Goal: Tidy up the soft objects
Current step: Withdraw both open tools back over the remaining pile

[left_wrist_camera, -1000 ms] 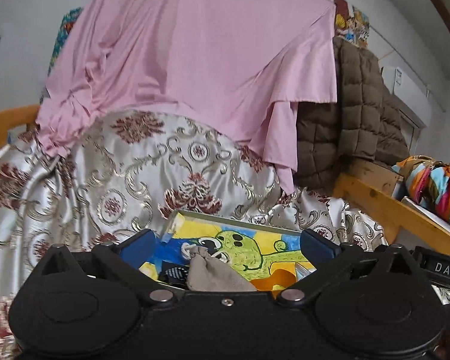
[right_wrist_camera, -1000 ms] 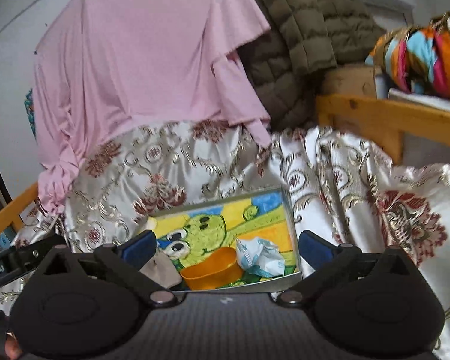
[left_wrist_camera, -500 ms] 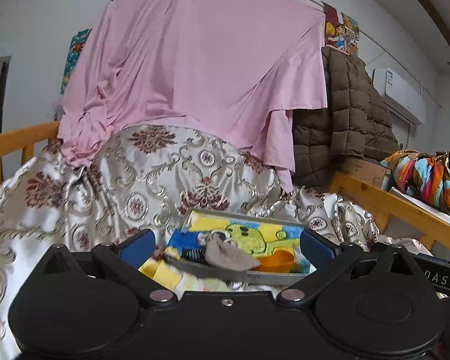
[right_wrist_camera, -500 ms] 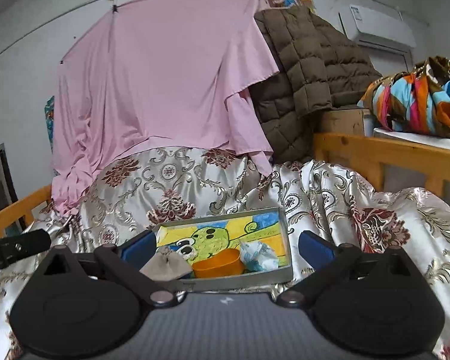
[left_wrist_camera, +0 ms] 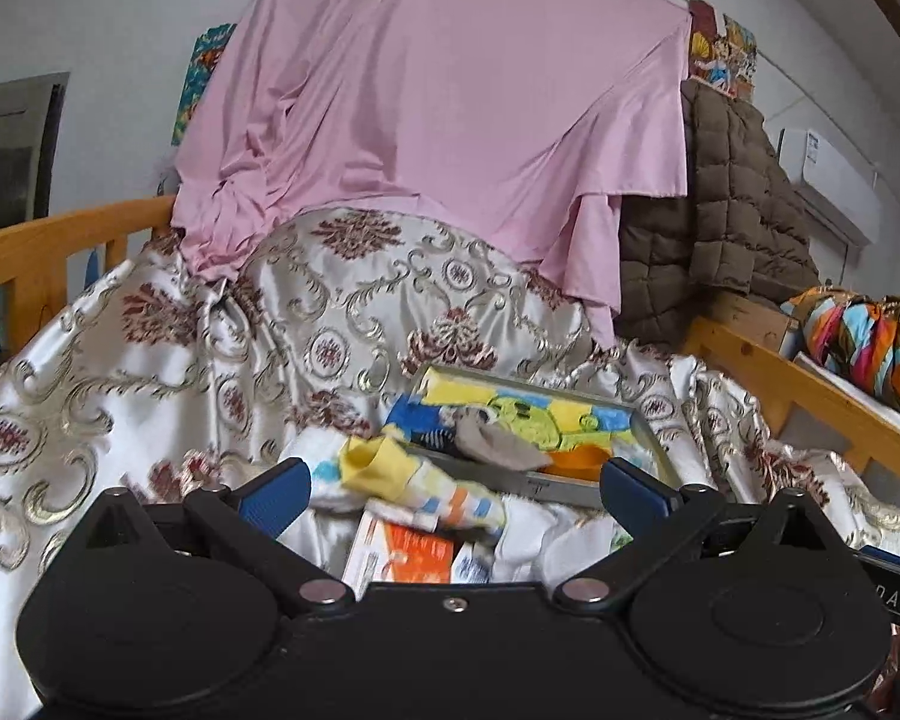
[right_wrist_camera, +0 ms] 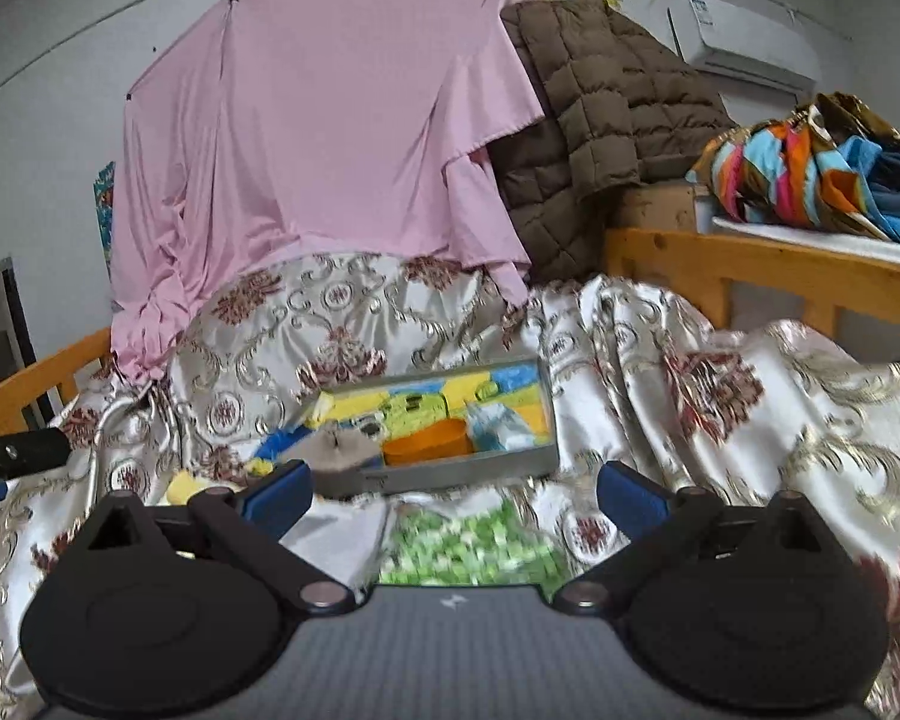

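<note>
Brocade bedspread (left_wrist_camera: 150,360) fills my lower frames; my left gripper (left_wrist_camera: 450,489) and right gripper (right_wrist_camera: 453,489) both hover with fingers spread wide, holding nothing; a yellow sock (left_wrist_camera: 402,474) lies centre-frame just before the cartoon-printed tray (right_wrist_camera: 450,471), a grey sock (left_wrist_camera: 492,444) draped over its near rim.

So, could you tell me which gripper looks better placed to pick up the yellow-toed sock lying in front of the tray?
Probably the left gripper: it is open and the yellow-toed sock lies between its fingers. The right gripper, also open, faces a green patterned cloth instead, with the tray just beyond.
</note>
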